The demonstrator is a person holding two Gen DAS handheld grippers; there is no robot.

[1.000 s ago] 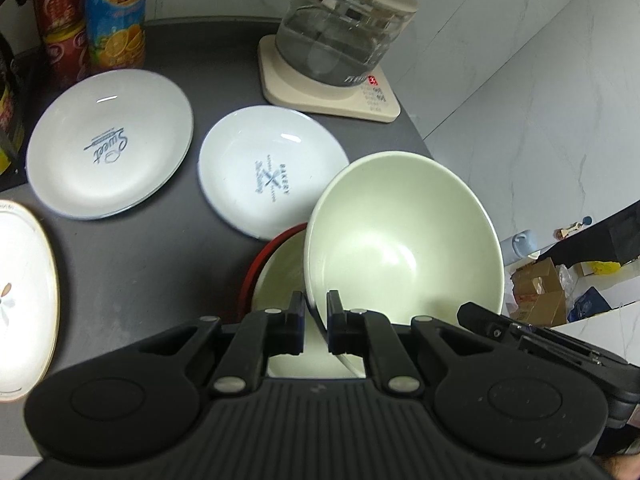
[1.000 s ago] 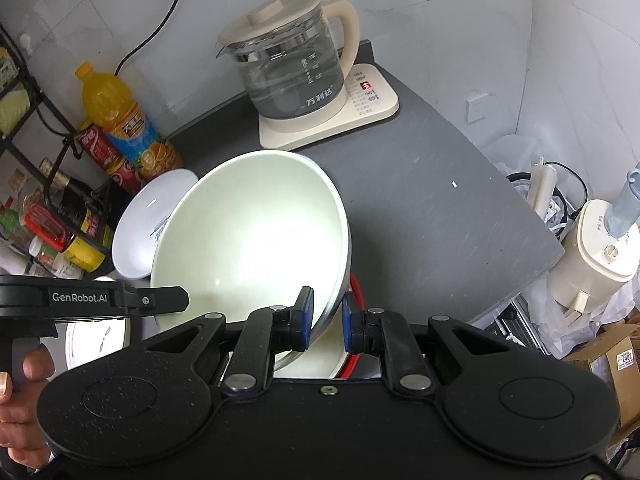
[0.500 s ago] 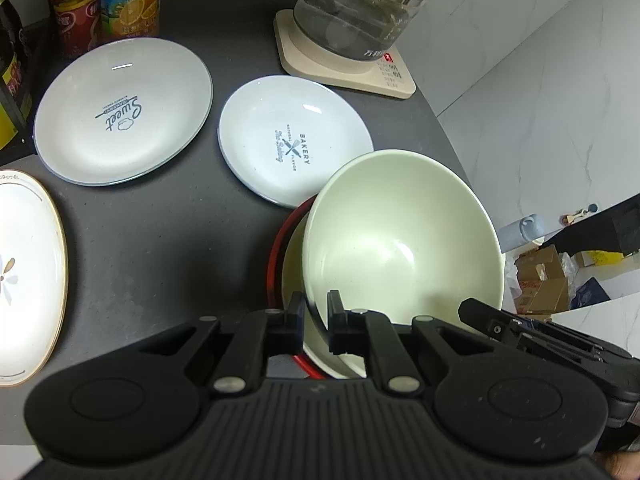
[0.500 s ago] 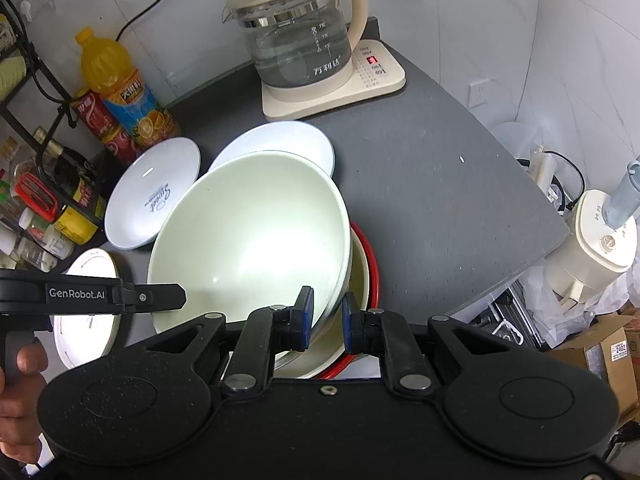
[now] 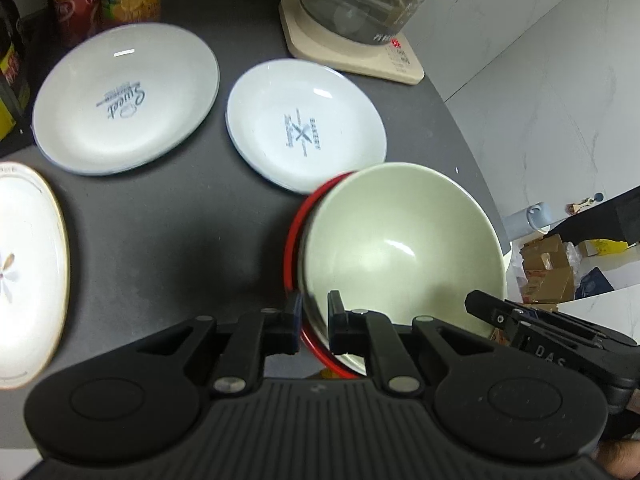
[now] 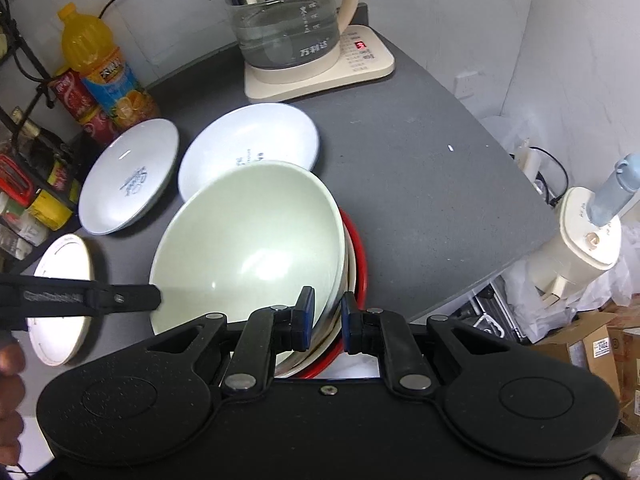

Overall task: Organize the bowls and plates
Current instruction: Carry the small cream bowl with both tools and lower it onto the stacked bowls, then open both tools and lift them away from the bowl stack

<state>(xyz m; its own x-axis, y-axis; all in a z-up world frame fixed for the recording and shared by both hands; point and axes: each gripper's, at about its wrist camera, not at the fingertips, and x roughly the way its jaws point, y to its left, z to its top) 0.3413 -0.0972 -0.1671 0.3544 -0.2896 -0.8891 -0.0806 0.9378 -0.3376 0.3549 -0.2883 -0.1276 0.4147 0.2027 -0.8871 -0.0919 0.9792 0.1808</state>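
A pale green bowl (image 5: 400, 248) rests, slightly tilted, inside a red-rimmed bowl (image 5: 294, 236) near the counter's front edge. My left gripper (image 5: 314, 318) is shut on the green bowl's near-left rim. My right gripper (image 6: 326, 316) is shut on the rim of the green bowl (image 6: 256, 248) at its near-right side, just above the red-rimmed bowl (image 6: 358, 256). Behind them lie a "Bakery" plate (image 5: 304, 128) and a "Sweet" plate (image 5: 124, 100). A white gold-edged plate (image 5: 24, 272) sits at the far left.
A glass kettle (image 6: 288, 20) on its cream base stands at the back of the dark counter (image 6: 420, 180). An orange juice bottle (image 6: 104, 68) and red cans stand back left beside a wire rack. The counter ends just right of the bowls, with boxes on the floor below.
Both grippers have brought the green bowl down from its steep tilt into the red-rimmed bowl. Both cameras have come lower and closer to the counter.
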